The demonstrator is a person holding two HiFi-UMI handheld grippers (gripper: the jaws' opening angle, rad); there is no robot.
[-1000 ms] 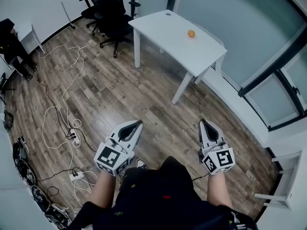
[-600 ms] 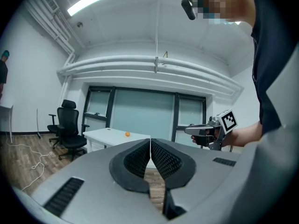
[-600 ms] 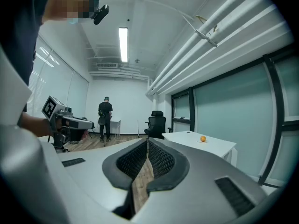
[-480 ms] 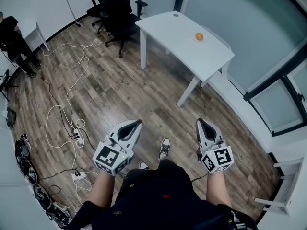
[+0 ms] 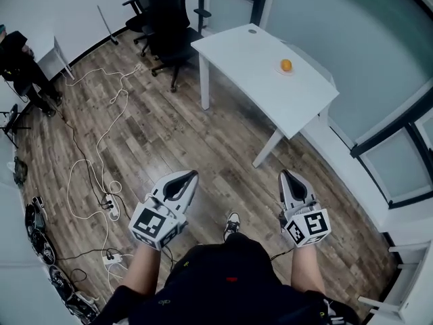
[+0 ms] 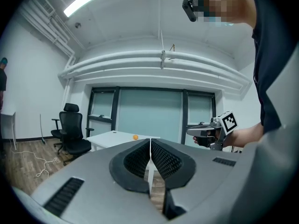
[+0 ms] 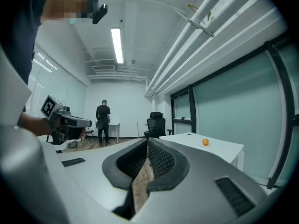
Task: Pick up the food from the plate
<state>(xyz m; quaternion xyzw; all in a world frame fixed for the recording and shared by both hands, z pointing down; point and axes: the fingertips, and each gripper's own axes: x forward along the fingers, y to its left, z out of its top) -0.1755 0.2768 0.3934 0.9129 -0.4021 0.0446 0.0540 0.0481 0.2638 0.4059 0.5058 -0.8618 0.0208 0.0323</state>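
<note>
Head view: two grippers, left gripper (image 5: 194, 175) and right gripper (image 5: 284, 175), low over the wood floor, well apart from the one white table (image 5: 257, 59). One orange food item (image 5: 286, 65) up there, probably on a small plate, too tiny to be sure.

Left gripper view: jaws pressed together, nothing between.

Right gripper view: same deal, closed up and empty. One black chair (image 7: 155, 121) and one person (image 7: 103, 120) at the back.

I see the table (image 5: 270, 87) ahead and to the right, well apart from the left gripper (image 5: 191, 175) and the right gripper (image 5: 285, 175), which sit side by side over the floor (image 5: 223, 161). The food (image 5: 286, 65) rests on the plate (image 5: 291, 71) near the table's far edge. Chairs (image 5: 166, 19) stand beyond its left end. Cables (image 5: 101, 124) lie on the floor at left.
</note>
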